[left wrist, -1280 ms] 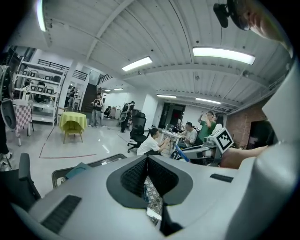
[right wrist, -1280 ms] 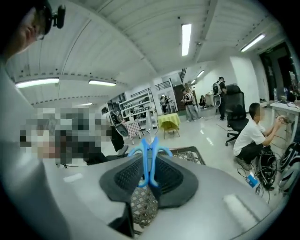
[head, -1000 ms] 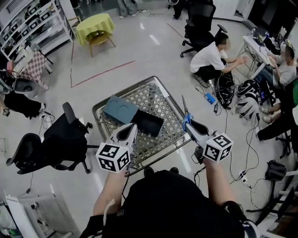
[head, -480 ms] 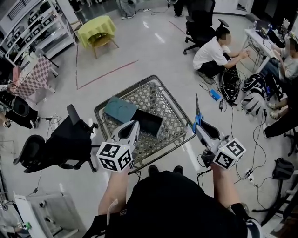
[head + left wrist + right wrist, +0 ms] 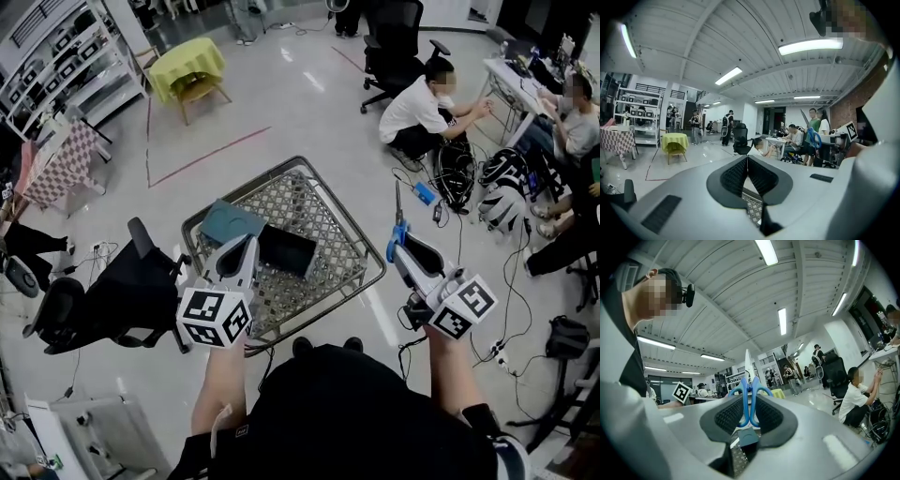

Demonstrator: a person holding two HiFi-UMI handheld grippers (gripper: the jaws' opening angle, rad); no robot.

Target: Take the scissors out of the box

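Fingers of the right gripper [image 5: 749, 398] pinch the scissors [image 5: 746, 404]; left gripper [image 5: 747, 161] fingers meet, empty.

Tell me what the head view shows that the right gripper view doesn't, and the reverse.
Only the head view: the open dark box beside a teal lid on the mesh table, with the scissors clear of it. Only the right gripper view: the right gripper pressing its fingers on the blue handles; the table is barely a sliver there. Both: the scissors, blades sticking out ahead of the gripper.
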